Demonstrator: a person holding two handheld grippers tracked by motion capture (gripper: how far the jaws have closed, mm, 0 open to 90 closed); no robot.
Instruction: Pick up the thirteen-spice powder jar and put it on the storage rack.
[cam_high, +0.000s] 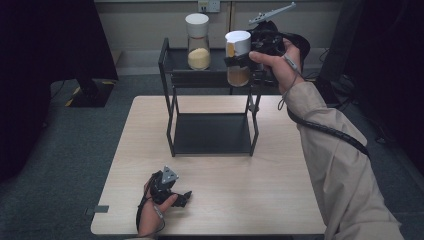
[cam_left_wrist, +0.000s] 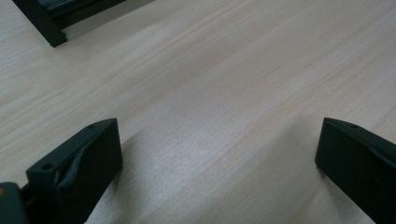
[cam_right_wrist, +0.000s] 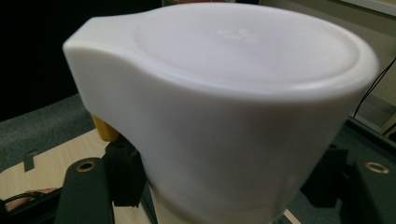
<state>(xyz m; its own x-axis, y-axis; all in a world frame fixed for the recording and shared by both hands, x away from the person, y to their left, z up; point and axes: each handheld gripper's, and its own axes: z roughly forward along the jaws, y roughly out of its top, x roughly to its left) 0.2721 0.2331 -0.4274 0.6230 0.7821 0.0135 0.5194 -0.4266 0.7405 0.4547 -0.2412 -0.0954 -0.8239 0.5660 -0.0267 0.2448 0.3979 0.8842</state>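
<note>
Holding a white-lidded jar (cam_high: 238, 57) above the black rack (cam_high: 212, 80); the high view alone shows a second jar (cam_high: 198, 42) on it.
Right gripper (cam_high: 245, 59) jaws pinch the jar below its lid; left gripper (cam_left_wrist: 219, 158) jaws spread wide over bare table (cam_left_wrist: 224, 84).

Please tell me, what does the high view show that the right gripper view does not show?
High view alone: the black rack whole, a second jar standing on its top shelf, and the left gripper low over the table, jaws apart in its own view.

Right gripper view alone: a yellow part under the lid.

Both: the white-lidded jar clamped in the right gripper.
</note>
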